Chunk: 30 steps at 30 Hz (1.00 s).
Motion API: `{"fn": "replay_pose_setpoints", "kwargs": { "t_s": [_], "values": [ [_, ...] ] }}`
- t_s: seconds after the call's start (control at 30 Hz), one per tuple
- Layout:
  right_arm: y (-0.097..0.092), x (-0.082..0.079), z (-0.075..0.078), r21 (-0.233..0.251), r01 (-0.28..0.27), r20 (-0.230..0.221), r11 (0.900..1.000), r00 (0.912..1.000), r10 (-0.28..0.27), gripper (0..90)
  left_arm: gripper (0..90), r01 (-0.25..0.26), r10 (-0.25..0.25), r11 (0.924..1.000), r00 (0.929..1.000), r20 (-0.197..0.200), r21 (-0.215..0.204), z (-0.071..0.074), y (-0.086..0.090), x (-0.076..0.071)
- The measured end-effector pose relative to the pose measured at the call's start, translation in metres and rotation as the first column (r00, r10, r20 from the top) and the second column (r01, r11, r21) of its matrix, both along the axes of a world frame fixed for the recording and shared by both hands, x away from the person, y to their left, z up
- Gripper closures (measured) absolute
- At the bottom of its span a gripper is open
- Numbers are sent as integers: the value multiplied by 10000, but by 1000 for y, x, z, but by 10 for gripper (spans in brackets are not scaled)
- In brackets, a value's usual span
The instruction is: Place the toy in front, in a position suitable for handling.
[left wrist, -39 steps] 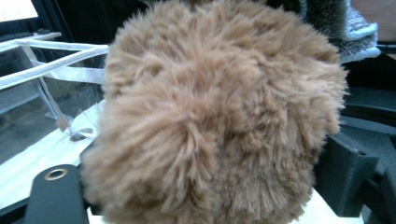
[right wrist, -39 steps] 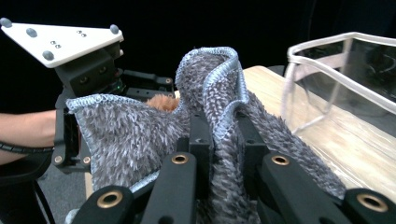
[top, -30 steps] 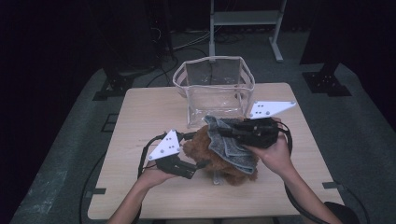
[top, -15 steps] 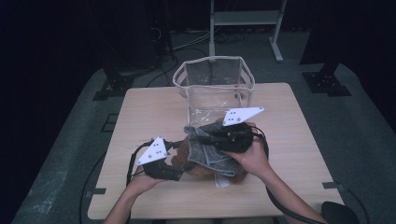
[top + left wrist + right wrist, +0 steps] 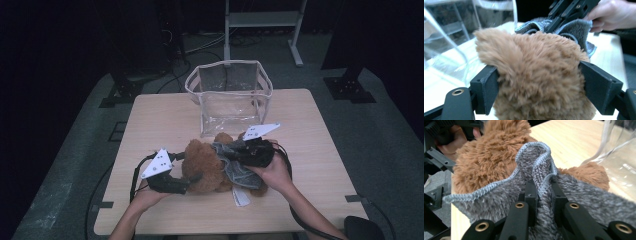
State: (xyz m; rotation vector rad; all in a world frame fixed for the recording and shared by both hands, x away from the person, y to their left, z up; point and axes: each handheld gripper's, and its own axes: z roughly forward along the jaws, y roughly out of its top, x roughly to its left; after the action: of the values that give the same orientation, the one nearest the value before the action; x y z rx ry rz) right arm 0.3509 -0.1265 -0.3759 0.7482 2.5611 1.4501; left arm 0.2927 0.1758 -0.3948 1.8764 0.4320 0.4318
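A brown teddy bear (image 5: 202,167) lies on the wooden table (image 5: 160,115) with a grey knitted garment (image 5: 239,171) draped over its right side. My left gripper (image 5: 192,179) comes in from the left, and its jaws press into the bear's fur (image 5: 536,75) on both sides; they have just been opening a little with the bear still between them. My right gripper (image 5: 239,152) is shut on a pinched fold of the grey garment (image 5: 499,200), just above the bear (image 5: 491,162). The left gripper view also shows the right gripper (image 5: 564,15) over the garment (image 5: 574,30).
A clear plastic bag (image 5: 230,100) with a white rim stands open just behind the bear, close to both grippers. A white tag (image 5: 241,197) sticks out under the garment. Bare tabletop lies to the left, the right and the front.
My right gripper has come down and leftward with the grey garment onto the bear. My left gripper has slid toward the front left, and the bear has shifted with it.
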Motion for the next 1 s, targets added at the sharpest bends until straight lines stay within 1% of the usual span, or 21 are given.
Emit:
{"fn": "replay_pose_setpoints", "kwargs": {
  "t_s": [0.03,0.1,0.13,0.17,0.2,0.23,0.33,0.37,0.4,0.43,0.5,0.53,0.57,0.6,0.63,0.67,0.73,0.8,0.83,0.87,1.0],
  "values": [
    [1,1,-3,9,-17,-50,10000,10000,17,793,194,-180,179,9998,9998,81,55,-4,3,0],
    [5,1,-5,9,-53,-134,10000,9999,53,793,193,-217,218,9996,9997,61,-155,-6,8,0],
    [5,1,-5,9,-53,-134,10000,9999,53,793,187,-217,218,9996,9997,61,-155,-6,8,0],
    [8,1,-5,-67,-84,-138,9999,9999,83,793,187,-152,157,9997,9996,255,-194,-4,10,-1],
    [8,1,-5,-67,-84,-138,9999,9999,83,793,187,-152,157,9997,9996,255,-194,-4,10,-1],
    [11,2,-5,-111,-90,-241,9999,9997,88,792,187,-25,31,9999,9992,399,-136,-3,9,-3],
    [11,1,-3,-106,-62,-205,9999,9998,59,792,176,-19,20,10000,9987,500,-19,-4,6,-5],
    [6,1,1,-89,57,-40,9999,10000,-57,792,175,18,-17,10000,9985,554,-26,-4,5,-5],
    [6,1,1,-89,57,-40,9999,10000,-57,792,175,18,-17,10000,9985,554,-26,-4,5,-5],
    [-3,1,5,-162,411,208,9990,9990,-407,792,175,2,-3,10000,9981,621,15,-4,5,-6],
    [-15,5,8,-29,807,202,9967,9965,-807,792,175,7,-2,10000,9980,637,-67,-2,5,-6],
    [-22,7,9,-93,1025,282,9947,9944,-1022,791,175,7,-2,10000,9980,637,-67,-2,5,-6],
    [-28,10,9,-133,1228,302,9923,9920,-1224,791,174,-7,12,10000,9976,695,-70,0,5,-6],
    [-28,10,9,-133,1228,302,9923,9920,-1224,791,171,-7,12,10000,9976,695,-70,0,5,-6],
    [-39,14,7,-125,1560,241,9877,9875,-1556,791,169,4,6,9999,9977,679,-143,1,6,-6],
    [-44,15,5,-131,1654,174,9861,9861,-1652,791,168,27,-16,9999,9978,665,-168,1,5,-6],
    [-49,16,-1,-160,1710,8,9851,9853,-1710,791,166,49,-40,9999,9974,719,-124,1,4,-6],
    [-48,16,-8,-186,1605,-189,9869,9868,-1609,791,166,160,-152,9998,9981,592,-132,0,2,-6],
    [-46,15,-11,-199,1554,-206,9876,9876,-1558,790,166,227,-225,9997,9980,587,-30,-1,1,-7],
    [-44,15,-12,-163,1521,-254,9882,9880,-1525,790,166,227,-225,9997,9980,587,-30,-1,1,-7],
    [-38,14,-12,-173,1360,-228,9906,9904,-1364,789,167,398,-413,9988,9979,509,302,-6,-5,-8]
  ]
}}
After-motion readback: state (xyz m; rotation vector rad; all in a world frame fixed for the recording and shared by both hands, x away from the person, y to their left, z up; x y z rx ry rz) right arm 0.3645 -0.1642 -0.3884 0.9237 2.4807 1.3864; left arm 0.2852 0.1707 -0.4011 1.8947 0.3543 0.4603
